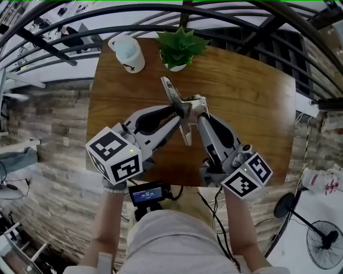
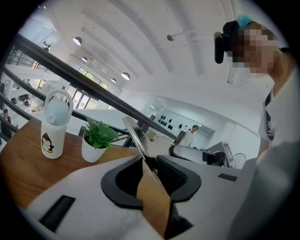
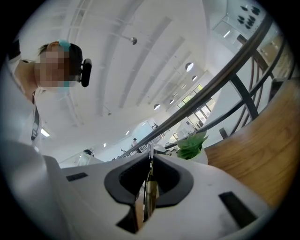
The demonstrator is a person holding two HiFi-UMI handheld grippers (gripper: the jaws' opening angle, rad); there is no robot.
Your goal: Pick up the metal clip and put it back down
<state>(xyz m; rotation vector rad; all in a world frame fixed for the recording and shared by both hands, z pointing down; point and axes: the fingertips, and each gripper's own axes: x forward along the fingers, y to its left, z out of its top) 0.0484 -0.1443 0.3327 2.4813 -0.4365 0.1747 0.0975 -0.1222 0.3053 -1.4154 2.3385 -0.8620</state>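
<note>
Wood table (image 1: 252, 107) w/ rounded corners sits on a stone-pattern floor (image 1: 48, 139), black railing bars (image 1: 161, 10) curving across the top of head view. At the table's far edge: white bottle (image 1: 128, 53) w/ loop-handle lid, left of a small green plant (image 1: 179, 45) in a white pot. The two stand near each other, not touching, and left gripper view shows a penguin print on the bottle. Over mid-table, nearer the person than the plant, is the metal clip (image 1: 172, 92), a long shiny strip running roughly away from the person w/ its far end aimed toward the plant. Both grippers meet on it from opposite sides. From lower left comes the left gripper (image 1: 176, 111), jaws clamped on the clip: in its own view the dark pads squeeze the strip, which sticks up past the tips, tilted left. From lower right comes the right gripper (image 1: 197, 106), jaws nearly together & pinching the clip edge-on, thin metal showing between the pads in right gripper view. Marker cubes (image 1: 115, 155) ride at each gripper's rear end. Both gripper views look up at white ceiling & lights. Can't tell whether the clip's near end touches the wood or hangs clear. Small screen device (image 1: 150, 193) at the person's waist, pedestal fan (image 1: 327, 243) on the floor at lower right
</note>
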